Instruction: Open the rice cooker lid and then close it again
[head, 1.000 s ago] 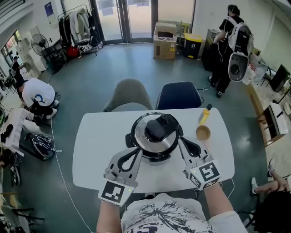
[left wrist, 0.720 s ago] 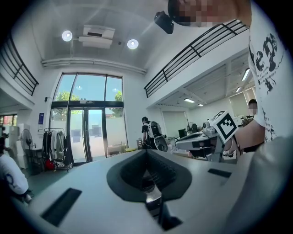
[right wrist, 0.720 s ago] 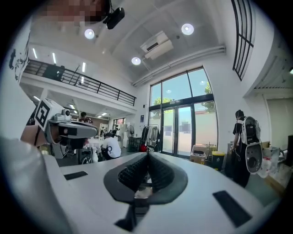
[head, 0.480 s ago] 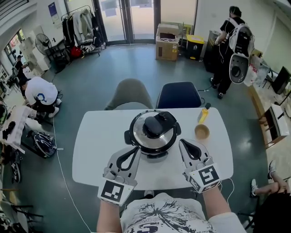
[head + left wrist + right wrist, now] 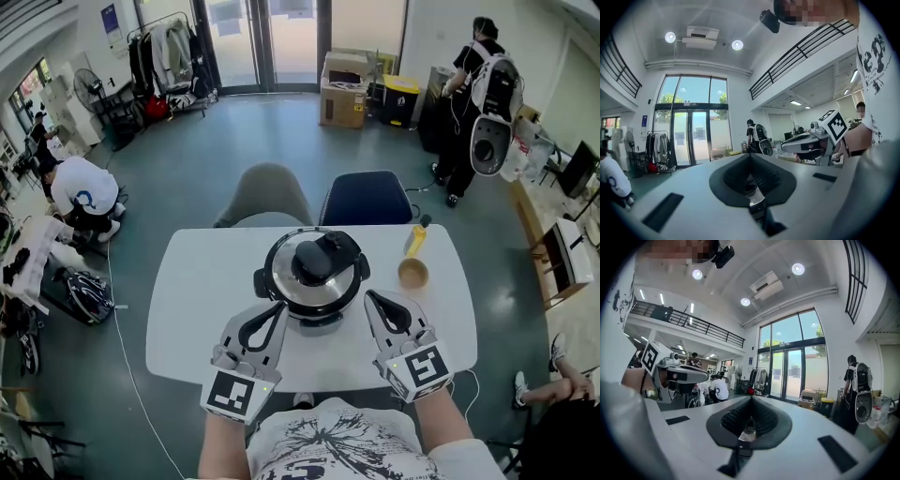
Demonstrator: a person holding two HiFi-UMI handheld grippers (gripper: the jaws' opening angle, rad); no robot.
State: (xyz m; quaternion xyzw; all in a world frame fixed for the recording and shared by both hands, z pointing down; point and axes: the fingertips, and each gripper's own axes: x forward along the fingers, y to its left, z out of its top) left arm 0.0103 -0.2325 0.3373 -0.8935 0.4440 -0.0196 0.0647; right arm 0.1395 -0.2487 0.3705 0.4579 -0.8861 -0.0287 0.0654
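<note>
As both flank rice cooker (image 5: 312, 274) | left gripper (image 5: 280, 308) level | right gripper (image 5: 371, 299) level

A white bench (image 5: 197, 281) carries a yellow bottle (image 5: 416, 238) just beside a tan cup (image 5: 413, 274) — behind it stand a grey chair (image 5: 267, 194) and a blue chair (image 5: 367, 197), with cardboard boxes (image 5: 343, 86) farther off.

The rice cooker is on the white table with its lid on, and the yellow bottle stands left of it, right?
Not quite. In the head view the yellow bottle stands right of the rice cooker, not left. The rest is right.
</note>
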